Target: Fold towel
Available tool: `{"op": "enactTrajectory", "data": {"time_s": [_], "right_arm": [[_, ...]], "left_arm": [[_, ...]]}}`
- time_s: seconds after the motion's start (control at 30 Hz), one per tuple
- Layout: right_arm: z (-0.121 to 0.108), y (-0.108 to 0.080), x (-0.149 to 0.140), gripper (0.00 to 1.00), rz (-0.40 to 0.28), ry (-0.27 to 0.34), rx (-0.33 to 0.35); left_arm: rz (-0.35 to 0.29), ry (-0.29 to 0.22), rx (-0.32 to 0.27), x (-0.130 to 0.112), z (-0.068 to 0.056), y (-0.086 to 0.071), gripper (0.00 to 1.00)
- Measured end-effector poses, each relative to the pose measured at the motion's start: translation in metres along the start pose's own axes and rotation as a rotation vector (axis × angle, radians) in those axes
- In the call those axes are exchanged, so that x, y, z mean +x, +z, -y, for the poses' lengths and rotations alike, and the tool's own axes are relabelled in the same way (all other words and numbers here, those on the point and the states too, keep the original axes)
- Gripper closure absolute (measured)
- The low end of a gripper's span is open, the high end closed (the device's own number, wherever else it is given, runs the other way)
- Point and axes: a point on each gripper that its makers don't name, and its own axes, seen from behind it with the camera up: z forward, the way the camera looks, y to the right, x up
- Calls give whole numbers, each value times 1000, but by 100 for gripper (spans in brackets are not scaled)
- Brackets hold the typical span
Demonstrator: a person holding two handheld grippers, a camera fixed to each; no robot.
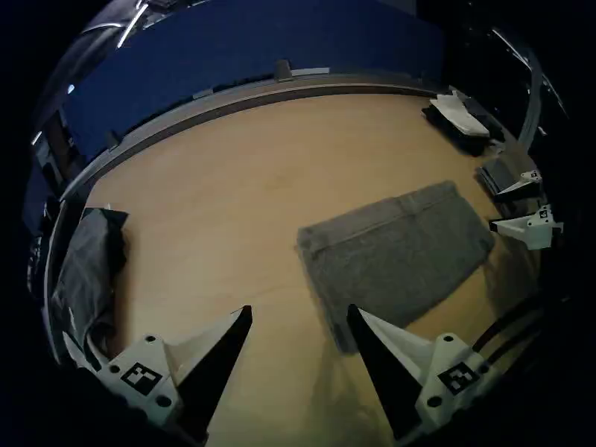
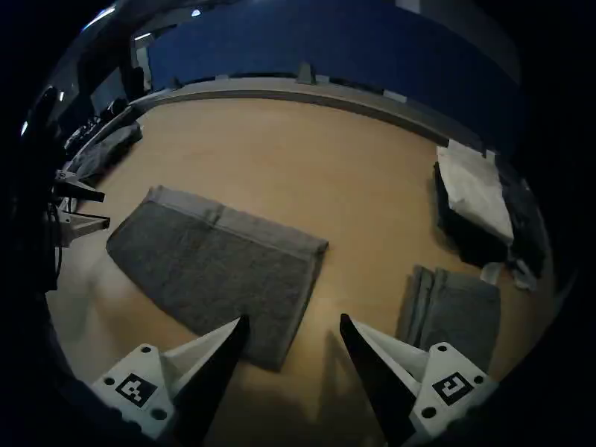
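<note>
A grey towel [image 1: 398,249] lies flat on the wooden table [image 1: 246,186], folded into a rectangle. My left gripper [image 1: 298,322] hovers open just short of its near left corner, nothing between the fingers. The right gripper view shows the same towel [image 2: 216,264] from the other side, with my right gripper [image 2: 292,328] open above its near right corner. Beyond the towel's right end, the left gripper view catches the right gripper's white fingers [image 1: 525,223]. At the left edge of the right gripper view, the left gripper's fingers [image 2: 74,208] appear.
A folded grey towel [image 2: 454,313] lies to the right of my right gripper. Behind it is a stack of dark and white cloths [image 2: 477,201]. A pile of dark cloth [image 1: 86,272] sits at the table's left end. A blue partition [image 1: 246,52] runs along the far edge.
</note>
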Motion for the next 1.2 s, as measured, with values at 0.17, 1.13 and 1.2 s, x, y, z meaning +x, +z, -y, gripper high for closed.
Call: {"op": "enactTrajectory", "data": {"time_s": [0.17, 1.13, 1.2], "right_arm": [[6, -7, -16, 6, -4, 4, 19], [23, -5, -39, 9, 38, -128, 94], [24, -5, -40, 10, 42, -140, 100]], "left_arm": [[13, -32, 15, -26, 1, -16, 5], [-78, -321, 237, -75, 54, -70, 5], [-81, -343, 239, -81, 58, -74, 5]]}}
